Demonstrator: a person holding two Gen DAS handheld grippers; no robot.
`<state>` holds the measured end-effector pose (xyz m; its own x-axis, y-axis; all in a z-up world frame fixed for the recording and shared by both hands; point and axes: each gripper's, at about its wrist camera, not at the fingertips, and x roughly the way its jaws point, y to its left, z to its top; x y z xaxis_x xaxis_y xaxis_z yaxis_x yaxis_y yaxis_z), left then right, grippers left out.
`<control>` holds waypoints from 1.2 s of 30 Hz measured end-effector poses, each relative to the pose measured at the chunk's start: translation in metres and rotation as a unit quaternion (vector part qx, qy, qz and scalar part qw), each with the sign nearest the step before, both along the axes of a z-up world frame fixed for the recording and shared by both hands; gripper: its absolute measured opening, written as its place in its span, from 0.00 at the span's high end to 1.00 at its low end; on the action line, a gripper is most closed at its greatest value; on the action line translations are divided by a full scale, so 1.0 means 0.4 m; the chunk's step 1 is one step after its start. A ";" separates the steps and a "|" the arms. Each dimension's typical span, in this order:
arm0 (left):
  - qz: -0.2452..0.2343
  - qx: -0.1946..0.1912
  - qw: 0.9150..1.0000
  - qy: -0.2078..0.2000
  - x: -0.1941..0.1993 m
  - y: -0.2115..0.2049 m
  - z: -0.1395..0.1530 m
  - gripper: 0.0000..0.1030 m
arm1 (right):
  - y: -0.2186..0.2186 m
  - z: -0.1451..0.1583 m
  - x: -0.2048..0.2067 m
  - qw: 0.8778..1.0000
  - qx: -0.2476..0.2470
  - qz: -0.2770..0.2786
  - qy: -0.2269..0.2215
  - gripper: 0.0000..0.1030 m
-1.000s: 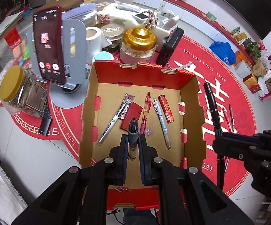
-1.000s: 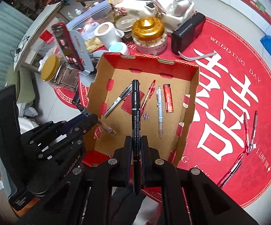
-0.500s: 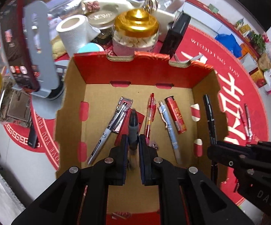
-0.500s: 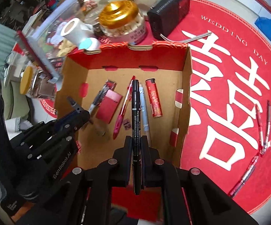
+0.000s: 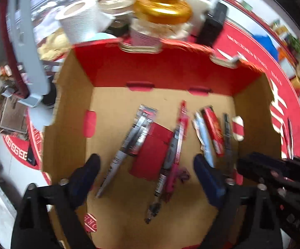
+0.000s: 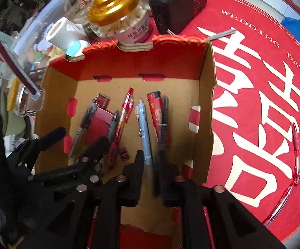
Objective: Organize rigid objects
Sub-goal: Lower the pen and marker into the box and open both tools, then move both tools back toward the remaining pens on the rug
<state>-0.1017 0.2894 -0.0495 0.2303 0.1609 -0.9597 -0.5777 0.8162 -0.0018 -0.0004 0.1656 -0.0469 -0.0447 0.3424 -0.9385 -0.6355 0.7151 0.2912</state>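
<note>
The grey pen (image 5: pixel 166 166) lies on the box (image 5: pixel 67 108) floor between the wide-spread fingers of the left gripper (image 5: pixel 146 161), touching neither; it rests across the red card (image 5: pixel 152 151) beside the red pen (image 5: pixel 180 132). The black pen (image 6: pixel 164 124) lies against the lighter (image 6: pixel 157 112), its lower end between the fingers of the right gripper (image 6: pixel 153 161), just right of the blue pen (image 6: pixel 144 132). The silver pen (image 5: pixel 127 145) lies toward the left wall. Bare floor remains along the far wall, at the left wall and at the right wall; both grippers stand inside the near edge. The left jaws have just been opening and now stand wide apart, holding nothing. The right jaws have just been opening and stand partly apart; blur hides whether the pads still touch the black pen. Three more pens (image 6: pixel 299 145) lie on the red mat (image 6: pixel 253 83) outside the right wall.
</note>
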 end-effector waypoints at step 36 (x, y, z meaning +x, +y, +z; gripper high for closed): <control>-0.334 -0.011 0.942 0.036 0.299 -0.825 -0.082 0.00 | -0.939 -0.120 -0.018 0.930 -0.107 -0.345 0.069 0.24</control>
